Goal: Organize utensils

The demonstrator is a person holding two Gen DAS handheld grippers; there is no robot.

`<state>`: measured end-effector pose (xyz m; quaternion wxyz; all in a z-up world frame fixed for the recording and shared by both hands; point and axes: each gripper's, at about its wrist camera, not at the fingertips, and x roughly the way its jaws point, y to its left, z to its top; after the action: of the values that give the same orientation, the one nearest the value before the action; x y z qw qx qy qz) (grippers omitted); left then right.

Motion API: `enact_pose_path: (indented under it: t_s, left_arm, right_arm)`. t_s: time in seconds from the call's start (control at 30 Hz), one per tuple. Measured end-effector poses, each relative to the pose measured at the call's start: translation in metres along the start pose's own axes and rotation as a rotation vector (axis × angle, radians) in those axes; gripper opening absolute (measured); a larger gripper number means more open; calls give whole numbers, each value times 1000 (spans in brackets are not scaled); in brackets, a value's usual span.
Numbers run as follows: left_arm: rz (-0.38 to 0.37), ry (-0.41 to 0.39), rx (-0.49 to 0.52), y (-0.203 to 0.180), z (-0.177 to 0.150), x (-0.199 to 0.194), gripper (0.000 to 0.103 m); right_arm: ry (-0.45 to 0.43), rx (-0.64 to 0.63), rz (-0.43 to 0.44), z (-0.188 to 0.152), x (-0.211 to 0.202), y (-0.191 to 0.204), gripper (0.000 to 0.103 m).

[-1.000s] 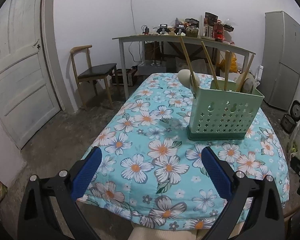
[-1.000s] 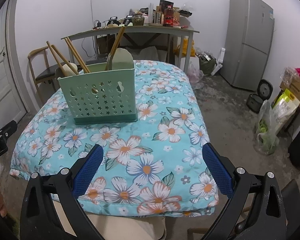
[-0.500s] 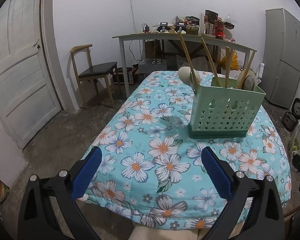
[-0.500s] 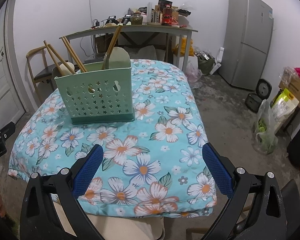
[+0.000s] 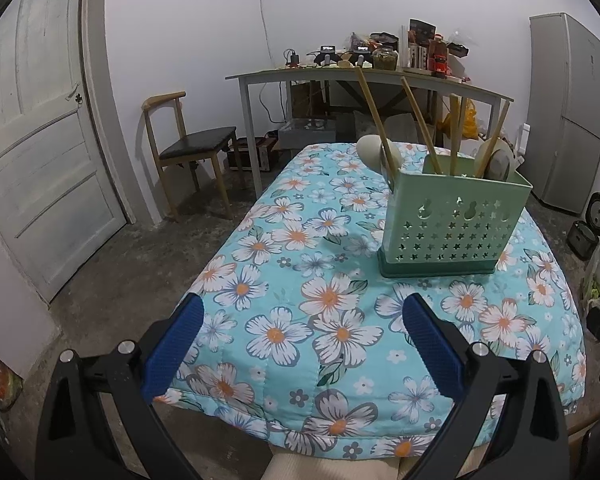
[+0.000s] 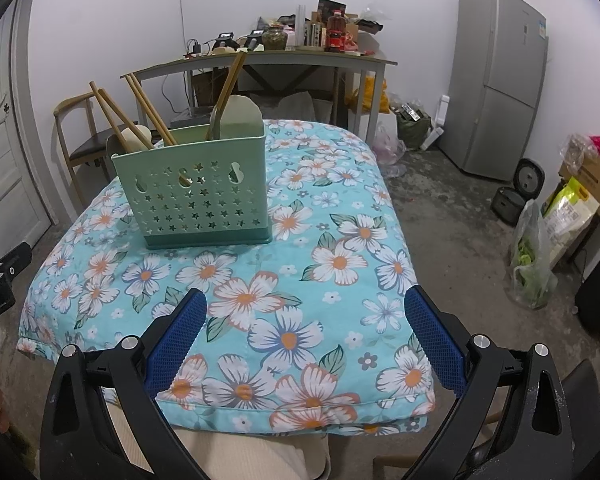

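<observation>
A green perforated utensil holder point(image 5: 452, 224) stands on the floral blue tablecloth point(image 5: 300, 280); it also shows in the right wrist view point(image 6: 196, 204). Wooden chopsticks point(image 5: 376, 116) and pale spoons point(image 5: 374, 150) stick up out of it, as do chopsticks point(image 6: 148, 112) and a pale spatula point(image 6: 240, 116) in the right wrist view. My left gripper point(image 5: 302, 332) is open and empty over the near table edge. My right gripper point(image 6: 304, 328) is open and empty, also near the front edge.
A wooden chair point(image 5: 188, 148) and a white door point(image 5: 32, 152) are at the left. A cluttered grey desk point(image 6: 260, 60) stands behind the table. A grey fridge point(image 6: 496, 80), bags point(image 6: 540, 248) and a rice cooker point(image 6: 516, 196) are on the right floor.
Both grippers have drawn back slightly from the holder, which sits a little farther away in both views. Both stay open and empty.
</observation>
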<state>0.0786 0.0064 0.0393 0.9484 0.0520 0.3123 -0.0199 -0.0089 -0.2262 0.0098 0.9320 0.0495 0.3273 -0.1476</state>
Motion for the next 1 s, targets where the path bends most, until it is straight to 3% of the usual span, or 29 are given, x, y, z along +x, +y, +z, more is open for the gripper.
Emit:
enact_pose_path:
  t_s: [1.0]
  left_arm:
    - [-4, 2, 0, 1, -1, -1, 98]
  right_arm:
    - [-8, 0, 2, -1, -2, 1, 95]
